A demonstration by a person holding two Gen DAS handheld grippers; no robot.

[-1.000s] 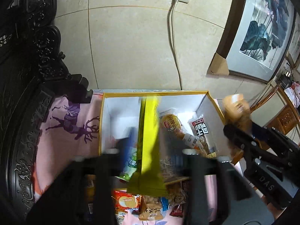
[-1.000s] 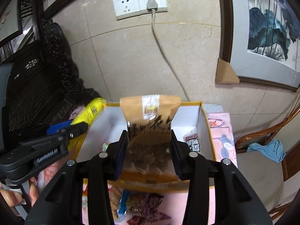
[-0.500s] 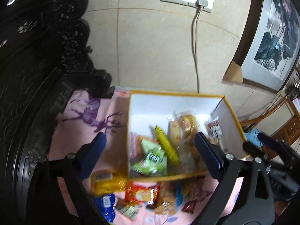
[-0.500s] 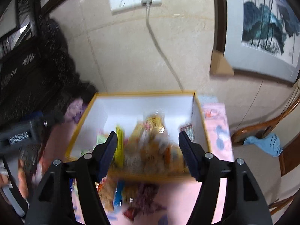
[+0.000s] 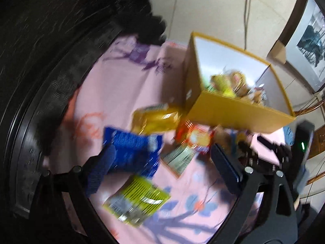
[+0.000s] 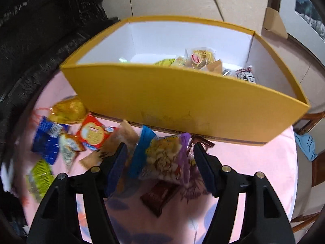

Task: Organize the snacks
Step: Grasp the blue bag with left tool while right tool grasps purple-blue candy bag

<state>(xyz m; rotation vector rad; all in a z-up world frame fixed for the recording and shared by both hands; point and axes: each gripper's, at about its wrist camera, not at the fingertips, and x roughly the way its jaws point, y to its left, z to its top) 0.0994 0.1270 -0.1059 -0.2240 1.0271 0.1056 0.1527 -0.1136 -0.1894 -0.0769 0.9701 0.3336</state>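
Note:
A yellow box (image 6: pixel 182 101) with white inner walls stands on the pink cloth and holds several snack packets (image 6: pixel 203 59). Loose snacks lie in front of it. My right gripper (image 6: pixel 160 152) is open and low over a purple-and-yellow packet (image 6: pixel 166 160) and a light blue one (image 6: pixel 142 150), which lie between its fingers. My left gripper (image 5: pixel 162 156) is open wide above a dark blue packet (image 5: pixel 132 150) and a pale green one (image 5: pixel 178 158). The left wrist view is blurred. Neither gripper holds anything.
More packets lie around: a yellow one (image 5: pixel 156 120), a red one (image 6: pixel 93 134), a lime one (image 5: pixel 138 199) and a brown one (image 6: pixel 158 195). Dark carved furniture (image 5: pixel 50 40) stands on the left. A wooden chair (image 6: pixel 312 122) is on the right.
The left gripper let go of a long yellow packet and the right a brown bag; both now lie in the box. Both grippers opened and dropped to the loose snacks in front.

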